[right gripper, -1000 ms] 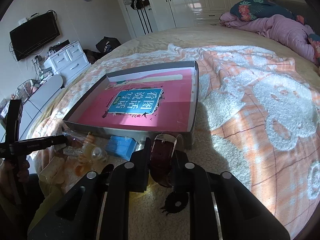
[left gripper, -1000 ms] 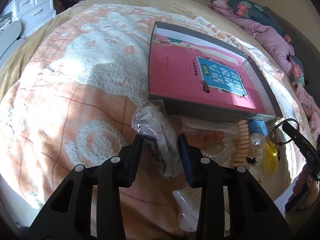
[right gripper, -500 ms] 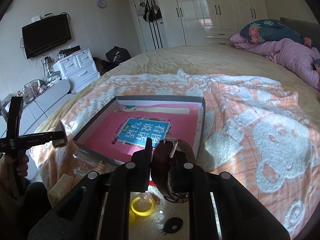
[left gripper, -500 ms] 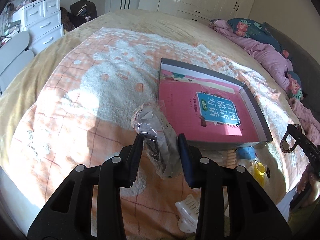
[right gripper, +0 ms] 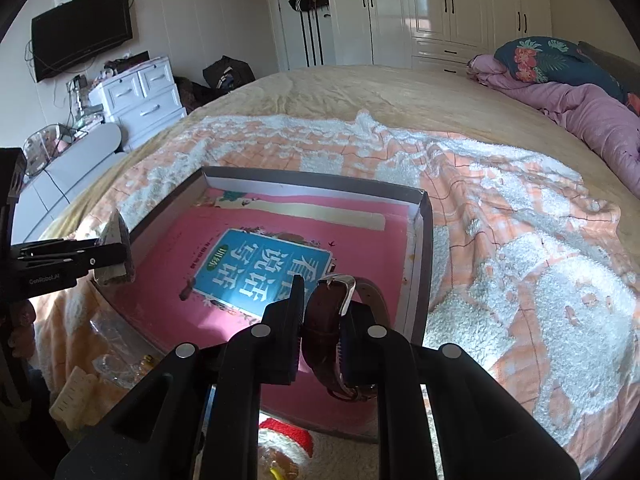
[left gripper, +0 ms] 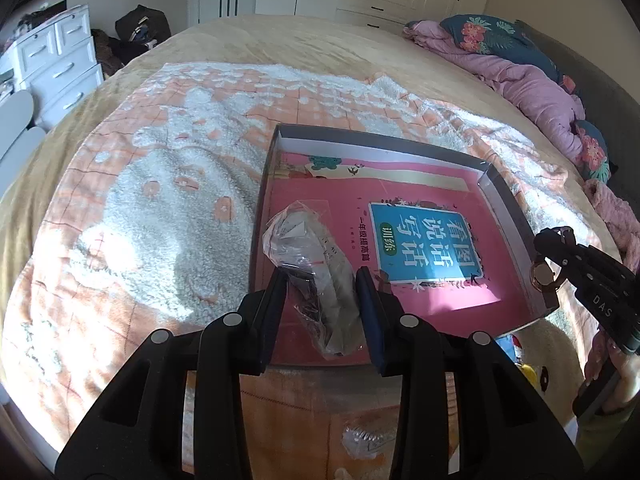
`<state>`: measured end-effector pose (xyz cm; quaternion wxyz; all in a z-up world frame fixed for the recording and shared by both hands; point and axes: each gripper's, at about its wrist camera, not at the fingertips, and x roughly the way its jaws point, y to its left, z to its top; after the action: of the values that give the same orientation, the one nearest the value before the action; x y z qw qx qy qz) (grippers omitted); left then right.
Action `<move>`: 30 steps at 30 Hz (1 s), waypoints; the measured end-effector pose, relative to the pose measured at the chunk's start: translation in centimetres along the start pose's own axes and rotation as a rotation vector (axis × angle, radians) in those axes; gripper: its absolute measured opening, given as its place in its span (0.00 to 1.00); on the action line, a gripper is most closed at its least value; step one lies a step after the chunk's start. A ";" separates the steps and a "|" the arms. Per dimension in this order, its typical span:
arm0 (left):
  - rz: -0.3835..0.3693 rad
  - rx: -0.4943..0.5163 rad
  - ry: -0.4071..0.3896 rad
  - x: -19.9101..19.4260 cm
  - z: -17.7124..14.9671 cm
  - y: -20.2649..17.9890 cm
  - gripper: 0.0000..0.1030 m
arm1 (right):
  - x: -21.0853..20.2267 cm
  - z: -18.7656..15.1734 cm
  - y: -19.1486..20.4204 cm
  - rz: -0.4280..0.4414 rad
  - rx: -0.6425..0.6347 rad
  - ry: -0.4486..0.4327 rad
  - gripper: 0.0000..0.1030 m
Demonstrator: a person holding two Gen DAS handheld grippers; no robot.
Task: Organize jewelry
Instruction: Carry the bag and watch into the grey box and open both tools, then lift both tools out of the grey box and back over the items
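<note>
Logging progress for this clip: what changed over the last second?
Both grippers rose from the pile at the bed's edge and moved forward over the grey shallow box. The left gripper carries the crumpled clear plastic bag; the right gripper carries the brown leather-strap watch. Both jaws stayed clamped; box and pink book unmoved.

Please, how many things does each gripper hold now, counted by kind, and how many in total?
Crumpled clear plastic bag, in the left gripper: 1
Brown leather-strap wristwatch, in the right gripper: 1
Total: 2
</note>
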<state>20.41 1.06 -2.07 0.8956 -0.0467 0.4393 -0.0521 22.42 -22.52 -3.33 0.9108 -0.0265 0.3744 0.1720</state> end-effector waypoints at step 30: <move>0.015 0.069 -0.011 0.3 -0.4 -1.4 0.48 | -7.6 -2.6 -0.1 0.055 0.130 -0.113 0.84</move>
<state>20.21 -0.34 -2.42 0.8995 -0.0127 0.4325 -0.0603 15.68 -25.29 0.10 0.9252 0.0530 0.3334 0.1734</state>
